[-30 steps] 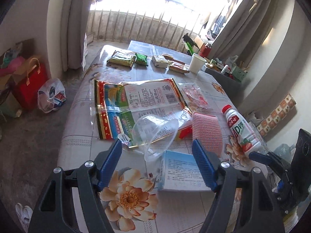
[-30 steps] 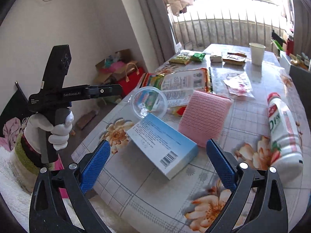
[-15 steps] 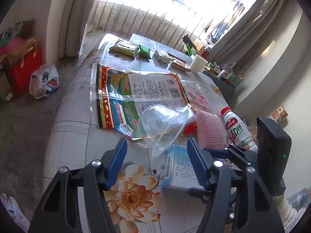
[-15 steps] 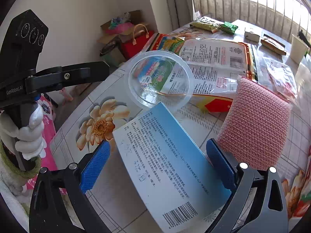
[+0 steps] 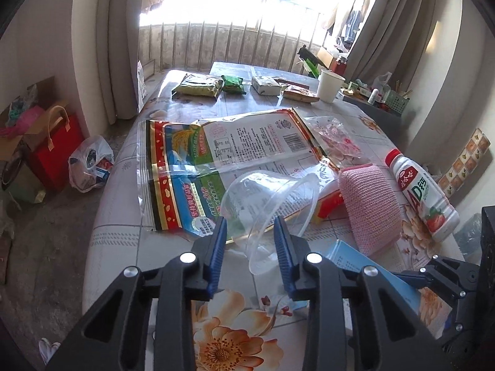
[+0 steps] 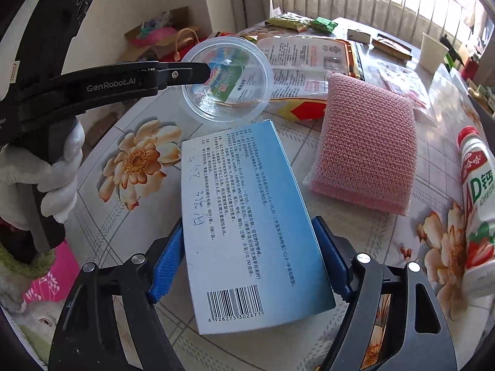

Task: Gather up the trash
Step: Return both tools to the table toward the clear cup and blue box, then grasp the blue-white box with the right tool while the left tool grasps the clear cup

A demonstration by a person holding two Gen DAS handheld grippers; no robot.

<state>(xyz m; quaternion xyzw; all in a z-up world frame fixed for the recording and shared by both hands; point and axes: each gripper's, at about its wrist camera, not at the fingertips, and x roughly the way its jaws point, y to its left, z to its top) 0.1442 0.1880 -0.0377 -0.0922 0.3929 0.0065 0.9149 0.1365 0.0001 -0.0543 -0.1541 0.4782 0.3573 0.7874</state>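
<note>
Trash pickup looks barely begun. The left hand-held gripper [image 5: 250,241] has its pads closing around the rim of a clear plastic cup [image 5: 272,204] lying on its side; whether they truly pinch it is hard to tell. To its right, the right hand-held gripper [image 6: 247,262] straddles a blue box [image 6: 247,225], pads at both edges. Ahead of both, a large wrapper [image 5: 229,157], pink sponge [image 6: 365,151] and bottle [image 6: 476,204] remain. The table [image 6: 102,216] edge lies close on the left.
</note>
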